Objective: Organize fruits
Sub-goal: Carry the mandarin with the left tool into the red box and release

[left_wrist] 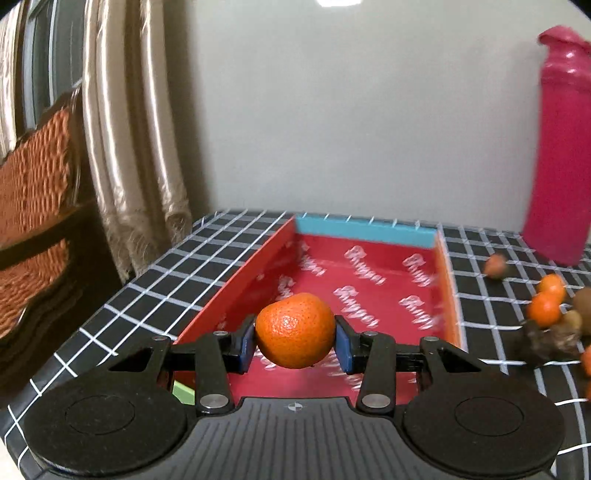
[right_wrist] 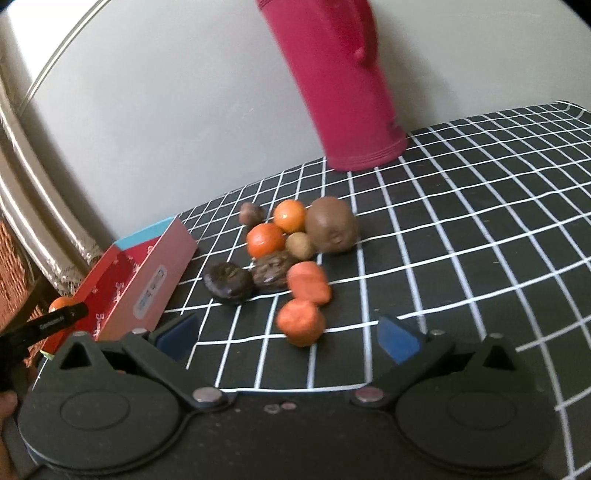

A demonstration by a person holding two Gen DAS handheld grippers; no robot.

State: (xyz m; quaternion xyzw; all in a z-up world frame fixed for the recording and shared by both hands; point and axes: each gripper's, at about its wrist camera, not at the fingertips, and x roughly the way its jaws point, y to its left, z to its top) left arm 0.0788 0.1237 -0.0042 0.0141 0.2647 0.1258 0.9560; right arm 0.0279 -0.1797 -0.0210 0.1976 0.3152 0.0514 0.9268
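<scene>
1. Both views are moderately bright, with soft, even indoor light and only faint shadows.
2. In the left wrist view, a blown-out white glare patch (left_wrist: 339, 2) sits at 12 o'clock.
3. The curtain (left_wrist: 125, 122), at 9 to 10 o'clock, shows shiny streaks.
4. Motion blur smears the pink jug (left_wrist: 561, 147) at 3 o'clock and the fruit pile (right_wrist: 291, 254).
5. Fisheye distortion bends the grid tablecloth (right_wrist: 480, 221); corners vignette to black.

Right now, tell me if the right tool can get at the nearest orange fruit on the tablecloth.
Probably yes. The right tool is open, and the nearest orange fruit lies just ahead between its fingers, with bare tablecloth before it. The other fruits sit behind it, not in the way.
</scene>
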